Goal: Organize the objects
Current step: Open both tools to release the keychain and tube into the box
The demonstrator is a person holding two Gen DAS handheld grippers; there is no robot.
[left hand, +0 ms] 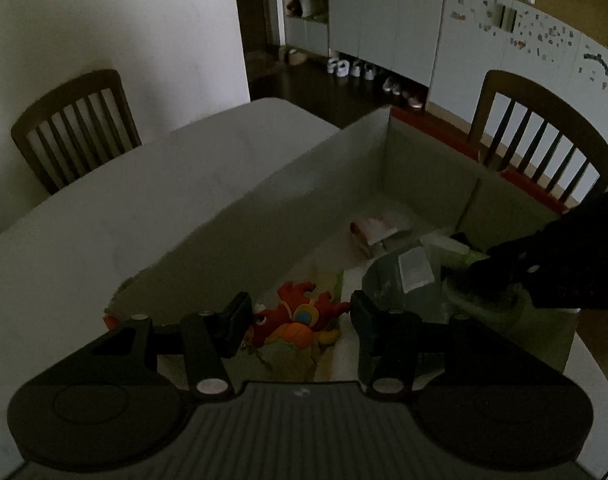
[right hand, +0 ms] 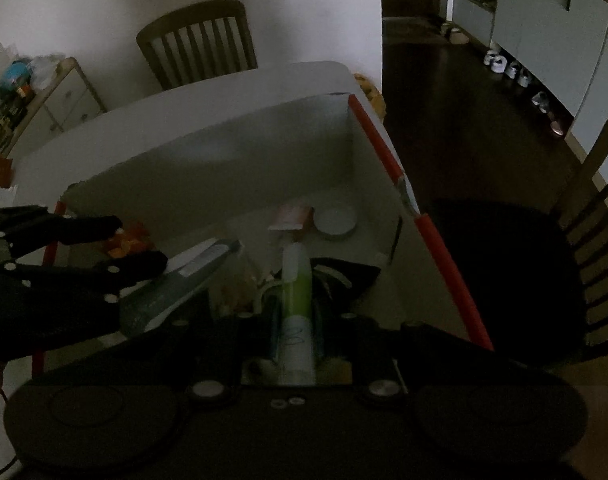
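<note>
An open white cardboard box (left hand: 304,184) with red edges stands on the white table (left hand: 143,208). My left gripper (left hand: 299,320) hangs open over its near corner, and a red and orange dragon toy (left hand: 299,320) lies on the box floor between its fingers. A grey pouch (left hand: 404,280) lies just right of it. In the right wrist view my right gripper (right hand: 297,320) is shut on a green and white bottle (right hand: 297,300) that points down into the box (right hand: 223,152). The left gripper (right hand: 137,242) shows at the left there, beside the grey pouch (right hand: 175,292). The right gripper (left hand: 500,276) enters the left wrist view from the right.
A small pink packet (right hand: 291,218) and a round white lid (right hand: 336,220) lie at the box's far end. Wooden chairs (left hand: 79,128) (left hand: 544,140) stand at the table's sides. A cabinet with clutter (right hand: 43,92) stands at far left. Shoes line the dark floor by pale cupboards (left hand: 384,20).
</note>
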